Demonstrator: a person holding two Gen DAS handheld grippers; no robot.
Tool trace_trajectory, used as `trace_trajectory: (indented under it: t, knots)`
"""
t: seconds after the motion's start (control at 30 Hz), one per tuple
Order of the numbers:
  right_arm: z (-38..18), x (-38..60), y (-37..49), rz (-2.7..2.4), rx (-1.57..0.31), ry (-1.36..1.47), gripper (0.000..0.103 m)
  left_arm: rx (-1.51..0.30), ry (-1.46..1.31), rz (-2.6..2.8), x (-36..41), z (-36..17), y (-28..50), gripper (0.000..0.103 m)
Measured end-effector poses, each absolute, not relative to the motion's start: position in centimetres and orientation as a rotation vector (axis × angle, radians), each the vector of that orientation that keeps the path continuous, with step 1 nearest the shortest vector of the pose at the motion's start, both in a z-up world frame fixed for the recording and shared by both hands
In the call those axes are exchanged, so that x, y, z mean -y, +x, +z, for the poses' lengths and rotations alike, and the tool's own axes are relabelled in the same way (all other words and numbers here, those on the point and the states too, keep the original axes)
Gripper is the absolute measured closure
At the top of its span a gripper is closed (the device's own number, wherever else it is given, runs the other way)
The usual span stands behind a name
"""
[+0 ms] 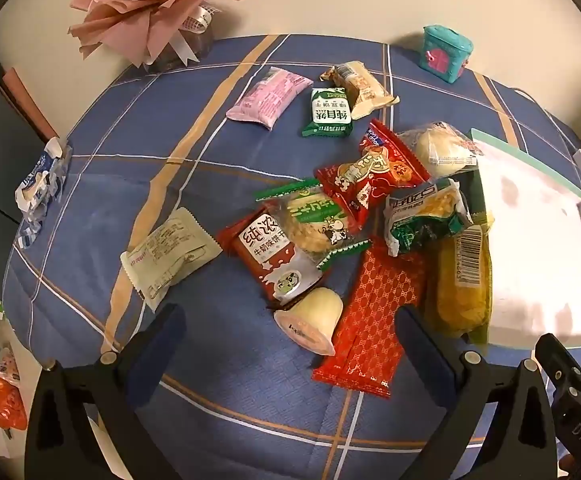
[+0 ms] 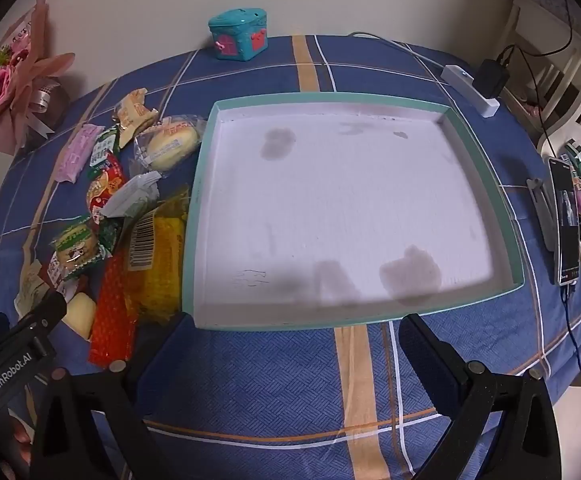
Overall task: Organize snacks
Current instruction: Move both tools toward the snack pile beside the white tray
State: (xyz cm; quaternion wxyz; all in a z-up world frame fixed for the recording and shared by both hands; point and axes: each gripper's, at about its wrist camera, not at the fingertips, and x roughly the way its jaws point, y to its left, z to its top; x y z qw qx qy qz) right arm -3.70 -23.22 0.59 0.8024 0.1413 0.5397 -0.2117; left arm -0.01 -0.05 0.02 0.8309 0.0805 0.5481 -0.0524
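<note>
The snacks lie in a loose heap on the blue plaid tablecloth (image 1: 170, 148), just left of the shallow teal-rimmed box (image 2: 486, 152), whose stained white floor is bare. A long red patterned packet (image 1: 370, 320) runs lengthwise from near to far, beside a yellow packet (image 1: 464, 280) whose barcode faces up. A brown biscuit pack (image 1: 268, 254) carries Chinese characters, and the green pack (image 1: 330, 112) behind it reads "BISCUIT". A small pudding cup (image 1: 310, 320) lies on its side, lid toward me. The left gripper (image 1: 290, 336) hovers over the heap, fingers spread wide and holding nothing; "GenRobot.AI" is printed on its body. The right gripper (image 2: 290, 344) hangs at the box's near edge, equally wide and empty.
</note>
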Motion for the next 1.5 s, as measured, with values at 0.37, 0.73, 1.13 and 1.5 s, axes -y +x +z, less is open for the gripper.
trace_trajectory:
  t: [0.37, 0.73, 1.13, 1.5]
  knots:
    - [0.7, 23.0, -3.6, -0.448, -1.150, 0.300, 0.000, -1.159, 0.186, -0.095, -0.1, 0.2, 0.3, 0.000]
    - [0.6, 22.9, -3.5, -0.427, -1.161, 0.286, 0.000, -1.158, 0.184, -0.089, 0.1, 0.1, 0.0, 0.000]
    - [0.6, 22.5, -3.5, -0.411, -1.162, 0.261, 0.000, -1.133, 0.161, -0.093, 0.0, 0.2, 0.0, 0.000]
    - [0.6, 21.6, -2.8, -0.404, -1.167, 0.270, 0.000, -1.151, 0.149, -0.091, -0.5, -0.1, 0.1, 0.000]
